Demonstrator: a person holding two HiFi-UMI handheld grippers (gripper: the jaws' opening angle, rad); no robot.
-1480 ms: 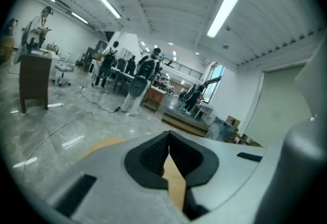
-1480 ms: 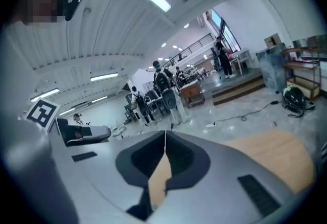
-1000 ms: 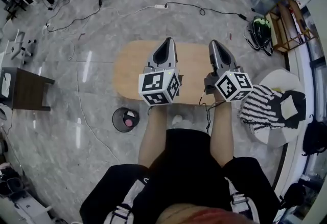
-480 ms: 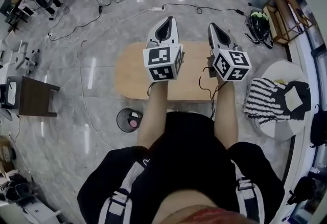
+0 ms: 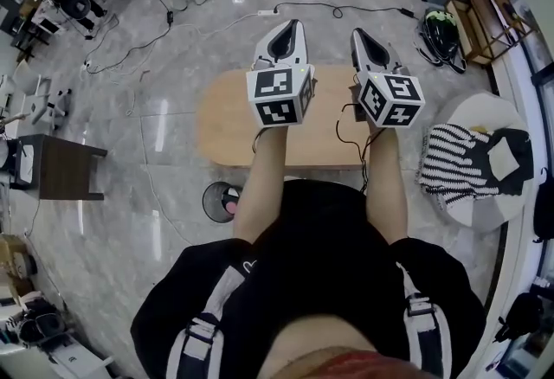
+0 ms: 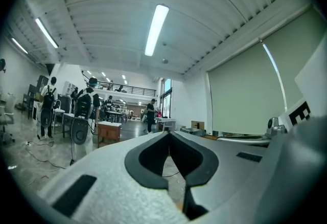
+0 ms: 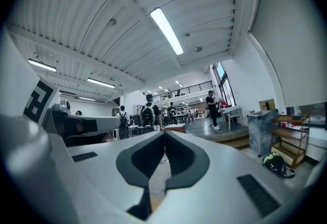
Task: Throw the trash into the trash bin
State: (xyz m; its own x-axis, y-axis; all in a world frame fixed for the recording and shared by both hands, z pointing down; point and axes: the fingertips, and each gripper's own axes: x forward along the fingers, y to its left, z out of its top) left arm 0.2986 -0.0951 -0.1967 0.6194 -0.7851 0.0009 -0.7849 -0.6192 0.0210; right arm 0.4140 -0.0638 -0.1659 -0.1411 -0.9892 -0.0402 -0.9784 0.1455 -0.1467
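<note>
Left tongs (image 5: 290, 25) and right tongs (image 5: 357, 33), both closed and empty, over oval wooden surface (image 5: 227, 122); trash bin (image 5: 210, 194) near left on floor.

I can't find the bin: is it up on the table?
No, the trash bin stands on the floor beside the wooden table.

The head view is bright and evenly lit from overhead. The polished floor (image 5: 130, 187) carries pale streaks of glare, shadows are soft and short, and straight lines bow toward the frame edges. Both gripper views are circular fisheye images with black vignetted corners. A ceiling tube (image 6: 155, 28) in the left gripper view and another ceiling tube (image 7: 167, 31) in the right gripper view are overexposed. The left gripper (image 6: 169, 133) and the right gripper (image 7: 164, 132), close to their lenses, render soft and grainy. The distant hall is sharper.
</note>
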